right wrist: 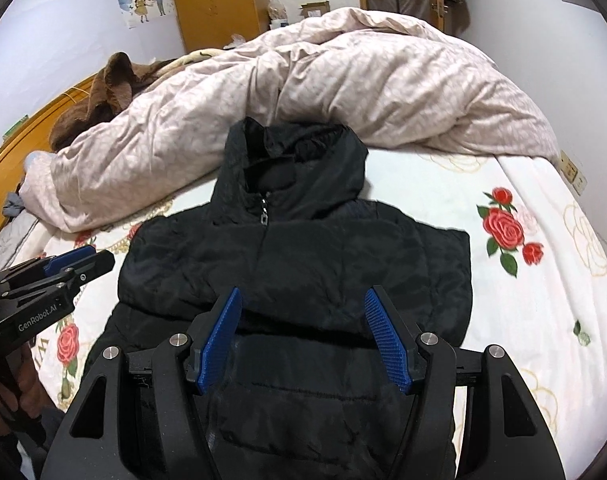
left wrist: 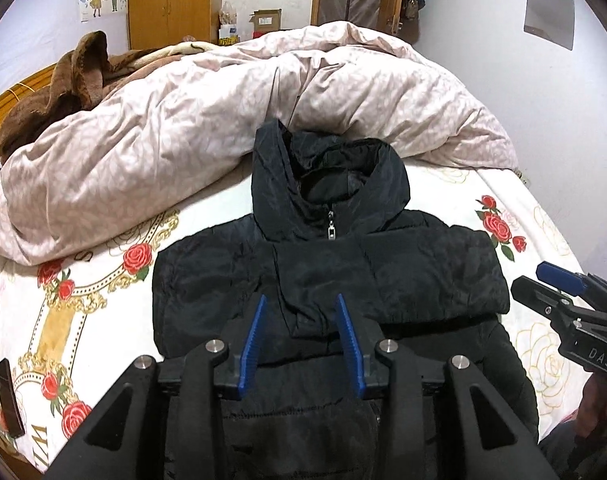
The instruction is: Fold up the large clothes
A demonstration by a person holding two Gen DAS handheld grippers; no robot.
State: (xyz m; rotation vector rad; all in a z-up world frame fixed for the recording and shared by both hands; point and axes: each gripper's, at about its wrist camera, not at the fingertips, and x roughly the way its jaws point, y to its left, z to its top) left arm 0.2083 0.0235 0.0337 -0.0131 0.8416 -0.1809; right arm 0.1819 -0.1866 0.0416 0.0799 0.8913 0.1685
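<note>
Black hooded jacket [left wrist: 327, 272] lying on the bed, both tools raised above it and empty.

The jacket sits mid-frame on the rose-print sheet [left wrist: 103, 280], zip up, sleeves folded across its chest, hood toward the pink duvet [left wrist: 223, 112] at the top. The left tool [left wrist: 301, 344] hangs over the lower front, blue pads parted with nothing between them. The right tool [right wrist: 303, 336] gapes wide, also holding nothing. A dark phone [left wrist: 9, 396] lies at lower left.
</note>
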